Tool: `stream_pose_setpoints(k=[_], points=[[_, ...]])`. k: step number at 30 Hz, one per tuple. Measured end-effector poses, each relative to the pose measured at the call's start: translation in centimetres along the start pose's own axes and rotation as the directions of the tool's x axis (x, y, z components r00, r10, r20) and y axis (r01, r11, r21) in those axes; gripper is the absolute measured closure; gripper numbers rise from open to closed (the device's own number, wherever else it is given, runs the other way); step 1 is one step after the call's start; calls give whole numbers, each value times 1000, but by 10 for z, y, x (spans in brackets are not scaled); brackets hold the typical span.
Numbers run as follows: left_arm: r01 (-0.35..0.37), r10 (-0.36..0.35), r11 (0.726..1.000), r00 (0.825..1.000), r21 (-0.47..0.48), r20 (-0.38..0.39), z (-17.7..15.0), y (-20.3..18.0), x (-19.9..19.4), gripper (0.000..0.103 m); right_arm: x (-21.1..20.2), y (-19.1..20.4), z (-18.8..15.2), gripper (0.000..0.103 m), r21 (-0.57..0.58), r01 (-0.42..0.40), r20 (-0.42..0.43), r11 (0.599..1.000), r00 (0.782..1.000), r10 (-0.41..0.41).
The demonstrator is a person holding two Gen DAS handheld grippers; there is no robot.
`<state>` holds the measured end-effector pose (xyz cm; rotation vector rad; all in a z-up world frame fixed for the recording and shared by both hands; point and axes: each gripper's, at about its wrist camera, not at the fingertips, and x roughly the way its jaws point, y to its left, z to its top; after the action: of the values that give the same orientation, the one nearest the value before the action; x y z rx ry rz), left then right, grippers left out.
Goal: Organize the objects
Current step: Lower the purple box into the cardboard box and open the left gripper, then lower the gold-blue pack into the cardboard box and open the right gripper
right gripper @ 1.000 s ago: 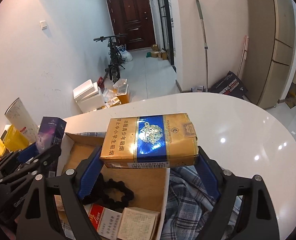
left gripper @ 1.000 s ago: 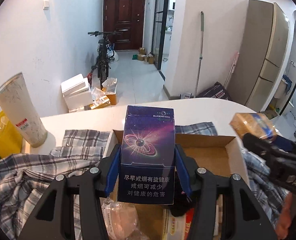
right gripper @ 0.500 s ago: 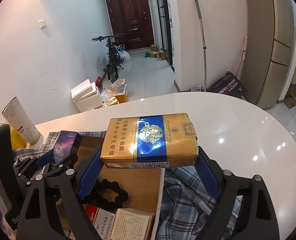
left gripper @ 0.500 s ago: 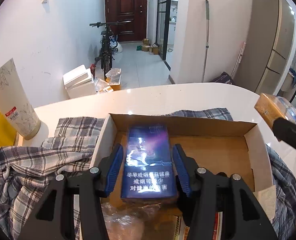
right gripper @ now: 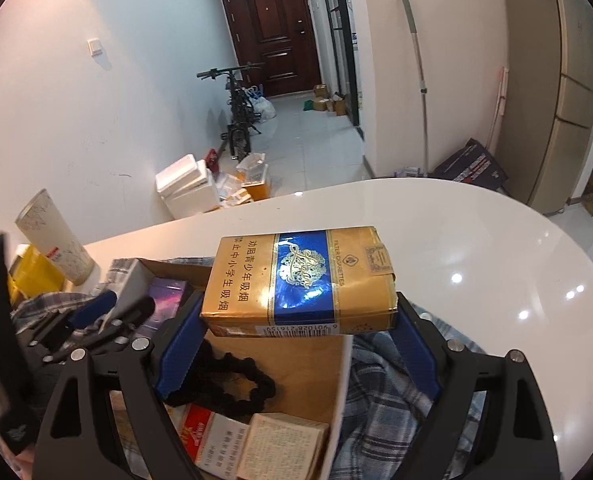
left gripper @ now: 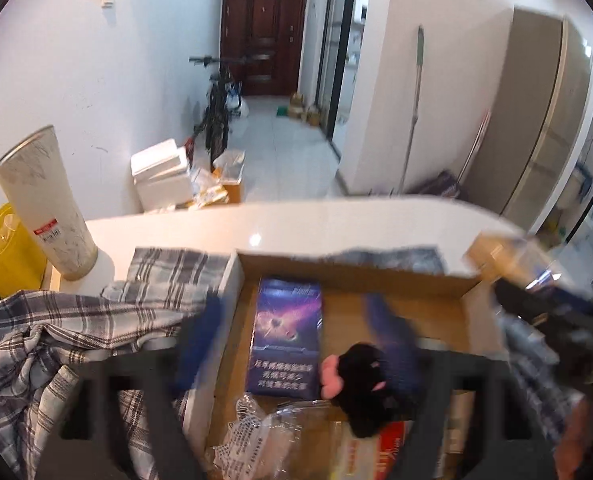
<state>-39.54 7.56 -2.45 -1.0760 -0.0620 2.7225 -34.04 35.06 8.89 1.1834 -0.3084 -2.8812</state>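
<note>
Your right gripper (right gripper: 296, 320) clamps a gold cigarette pack (right gripper: 300, 280) above the cardboard box (left gripper: 352, 268).
Only the left wrist view shows the purple pack (left gripper: 286, 332) lying flat at frame centre, your left gripper (left gripper: 292, 336) spread wide and blurred, holding nothing.

Two wrist views, both facing the hallway door

From the left hand-held gripper (left gripper: 292, 344) we look closely down into the cardboard box (left gripper: 356, 272) on the bench (left gripper: 296, 220); this view is blurred. From the right hand-held gripper (right gripper: 296, 340) we look from the box's right side, slightly higher. Both views share the box, the plaid cloth (right gripper: 380, 400), the bench and the door (right gripper: 272, 32).
</note>
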Motion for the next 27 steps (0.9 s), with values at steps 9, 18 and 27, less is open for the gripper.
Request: stream_pose_setpoints(k=[9,18,27], points=[[-55,56,997,998,-53,31,9,23,-4,10,-5,17,4,16,-6,16,-3,1000,1000,-16],[-70,67,961,998,-267,-21,4,73,6,10,36,36,4,16,-27,57,-143,998,988,-60],[-105,69,958,987,-268,-142,-1,84,20,10,53,47,3,16,-38,88,-184,995,978,-94]])
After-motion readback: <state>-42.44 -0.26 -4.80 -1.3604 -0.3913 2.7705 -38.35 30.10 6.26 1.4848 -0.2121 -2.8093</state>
